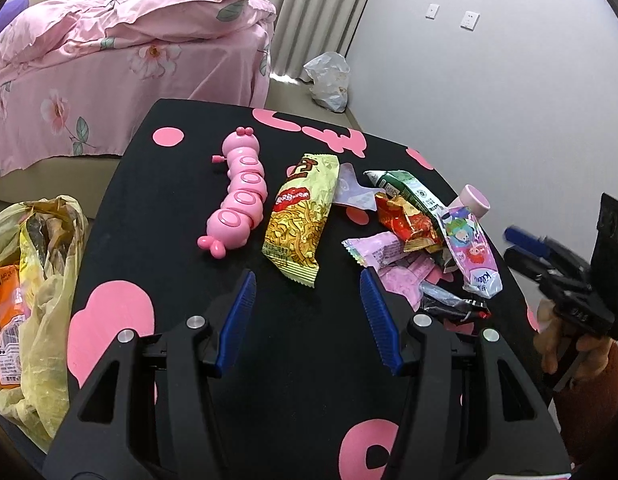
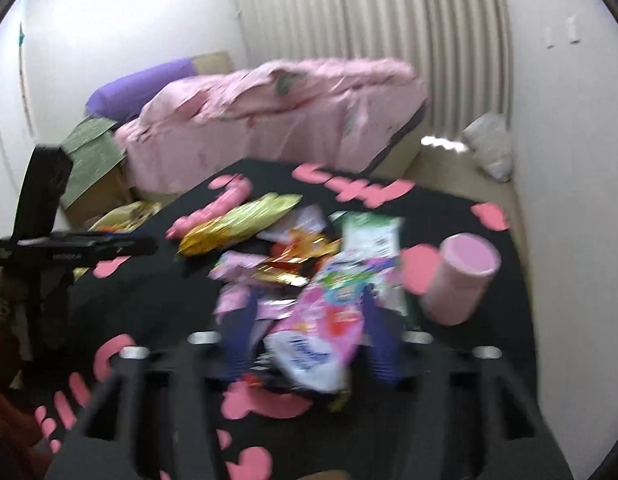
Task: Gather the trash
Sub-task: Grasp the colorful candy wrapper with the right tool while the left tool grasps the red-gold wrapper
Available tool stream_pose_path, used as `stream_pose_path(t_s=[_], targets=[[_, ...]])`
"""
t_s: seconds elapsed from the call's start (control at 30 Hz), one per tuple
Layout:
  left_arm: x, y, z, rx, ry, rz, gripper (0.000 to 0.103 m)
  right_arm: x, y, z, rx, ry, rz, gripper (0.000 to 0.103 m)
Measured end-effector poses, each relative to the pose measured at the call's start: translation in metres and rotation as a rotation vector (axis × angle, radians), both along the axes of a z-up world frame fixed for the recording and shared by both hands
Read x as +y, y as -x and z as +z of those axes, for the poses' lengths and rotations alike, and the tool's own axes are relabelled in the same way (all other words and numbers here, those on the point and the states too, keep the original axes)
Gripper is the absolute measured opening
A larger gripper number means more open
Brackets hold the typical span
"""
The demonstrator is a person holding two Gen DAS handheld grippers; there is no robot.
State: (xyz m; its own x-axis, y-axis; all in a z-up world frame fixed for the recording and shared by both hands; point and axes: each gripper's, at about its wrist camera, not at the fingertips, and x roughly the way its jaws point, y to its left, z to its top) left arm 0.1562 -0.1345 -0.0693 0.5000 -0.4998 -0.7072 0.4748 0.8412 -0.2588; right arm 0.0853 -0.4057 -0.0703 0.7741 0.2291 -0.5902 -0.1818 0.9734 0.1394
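Note:
A heap of snack wrappers lies on the black table with pink shapes. A yellow noodle packet lies left of the heap. My left gripper is open and empty, just in front of the noodle packet. My right gripper is open in the blurred right wrist view, its jaws on either side of a pink and white cartoon pouch, not closed on it. The right gripper also shows at the table's right edge, beside that pouch.
A pink caterpillar toy lies left of the noodle packet. A pink cup stands right of the heap. A yellow plastic bag with rubbish sits off the table's left edge. A pink bed and a white bag lie behind.

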Motion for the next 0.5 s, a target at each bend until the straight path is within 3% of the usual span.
stream_pose_path(t_s=[0.2, 0.23, 0.3, 0.33, 0.43, 0.5], targets=[[-0.009, 0.005, -0.001, -0.004, -0.007, -0.031, 0.052, -0.033, -0.029, -0.023, 0.080, -0.148, -0.116, 0.051], [-0.010, 0.006, -0.001, -0.005, -0.008, -0.037, 0.052, -0.033, -0.033, -0.027, 0.091, -0.153, -0.125, 0.048], [-0.013, 0.008, -0.002, -0.008, -0.013, -0.051, 0.052, -0.026, -0.041, -0.036, 0.120, -0.135, -0.134, 0.025], [-0.013, 0.008, -0.002, -0.010, -0.015, -0.059, 0.052, -0.021, -0.044, -0.039, 0.137, -0.113, -0.125, 0.019], [-0.015, 0.010, -0.002, -0.015, -0.015, -0.077, 0.052, -0.012, -0.038, -0.039, 0.126, -0.083, -0.086, 0.005], [-0.017, 0.010, -0.004, -0.014, -0.012, -0.092, 0.052, -0.013, -0.030, -0.032, 0.110, -0.084, -0.073, 0.005]])
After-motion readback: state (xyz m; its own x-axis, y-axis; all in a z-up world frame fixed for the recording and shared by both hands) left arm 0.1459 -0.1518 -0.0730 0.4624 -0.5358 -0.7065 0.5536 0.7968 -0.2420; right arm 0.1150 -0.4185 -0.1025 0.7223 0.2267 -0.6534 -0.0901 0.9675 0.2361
